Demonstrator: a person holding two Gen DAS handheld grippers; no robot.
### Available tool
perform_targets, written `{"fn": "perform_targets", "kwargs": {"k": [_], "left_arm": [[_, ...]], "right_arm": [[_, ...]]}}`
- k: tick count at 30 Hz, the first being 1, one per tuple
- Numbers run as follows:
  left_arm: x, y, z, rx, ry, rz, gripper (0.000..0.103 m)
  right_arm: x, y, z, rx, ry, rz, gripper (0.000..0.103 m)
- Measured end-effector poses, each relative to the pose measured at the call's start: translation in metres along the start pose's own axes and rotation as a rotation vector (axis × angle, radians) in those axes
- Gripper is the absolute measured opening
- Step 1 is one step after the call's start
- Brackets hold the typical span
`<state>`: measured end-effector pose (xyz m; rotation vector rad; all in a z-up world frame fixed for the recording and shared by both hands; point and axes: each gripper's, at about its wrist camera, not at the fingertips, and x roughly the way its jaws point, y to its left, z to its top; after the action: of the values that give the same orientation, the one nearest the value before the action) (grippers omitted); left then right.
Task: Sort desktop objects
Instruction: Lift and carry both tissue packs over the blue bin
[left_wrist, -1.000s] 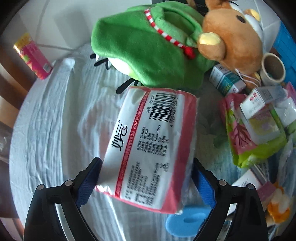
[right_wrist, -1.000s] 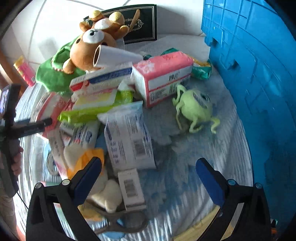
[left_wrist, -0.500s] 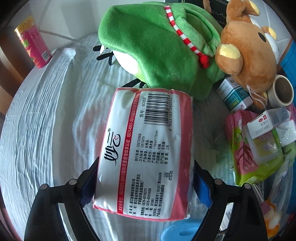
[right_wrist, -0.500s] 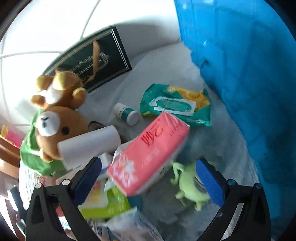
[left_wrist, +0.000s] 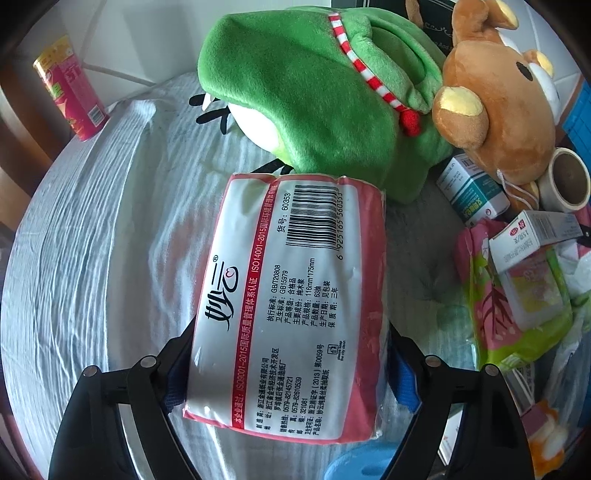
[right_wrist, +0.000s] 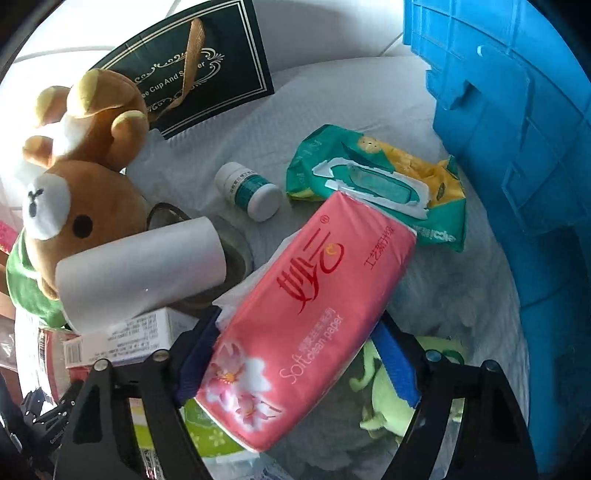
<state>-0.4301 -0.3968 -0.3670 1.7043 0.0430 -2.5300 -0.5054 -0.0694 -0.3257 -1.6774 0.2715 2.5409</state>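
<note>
Since the earlier frame, the right gripper (right_wrist: 295, 354) has clamped a pink tissue pack (right_wrist: 306, 317) beside the blue crate (right_wrist: 517, 147); the left gripper (left_wrist: 284, 369) grips another tissue pack (left_wrist: 295, 295) over the cloth. Both packs should be carried level, avoiding crushing

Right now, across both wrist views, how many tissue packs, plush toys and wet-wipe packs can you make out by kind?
Tissue packs: 2, one in the left gripper, one in the right gripper
Plush toys: 3, green plush, brown bear, light-green monster
Wet-wipe packs: 2, teal, pink-green
Total: 7
</note>
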Motion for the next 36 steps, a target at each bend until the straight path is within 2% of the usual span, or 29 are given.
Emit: {"fn": "perform_targets", "kwargs": {"k": [4,7,14,21,24,29,32,36], "left_arm": [[-0.022,0.001,-0.007,-0.001,-0.044,0.03,0.083],[-0.049,0.005,-0.011,-0.016,-0.091,0.035,0.083],[-0.112,0.007,-0.02,-0.018,-0.191,0.002,0.083],[-0.18,0.012,-0.041,-0.028,-0.279,-0.02,0.083],[-0.208,0.016,-0.054,-0.045,-0.312,-0.004,0.083],[-0.273,0.006,-0.09,-0.084,-0.409,0.037,0.083],[-0.305,-0.003,-0.111,-0.124,-0.46,0.064,0.083],[-0.338,-0.032,-0.144,-0.175,-0.483,0.105,0.083]], "right_arm": [[-0.011,0.003,-0.005,-0.038,-0.013,0.008,0.068],[-0.032,0.007,-0.012,-0.075,-0.05,0.009,0.067],[-0.111,0.032,-0.027,-0.172,-0.17,0.029,0.067],[-0.189,0.054,-0.061,-0.248,-0.264,0.063,0.067],[-0.225,0.064,-0.081,-0.3,-0.309,0.108,0.067],[-0.277,0.074,-0.108,-0.381,-0.383,0.179,0.067],[-0.309,0.066,-0.125,-0.431,-0.436,0.239,0.067],[-0.338,0.05,-0.145,-0.5,-0.47,0.296,0.067]]}}
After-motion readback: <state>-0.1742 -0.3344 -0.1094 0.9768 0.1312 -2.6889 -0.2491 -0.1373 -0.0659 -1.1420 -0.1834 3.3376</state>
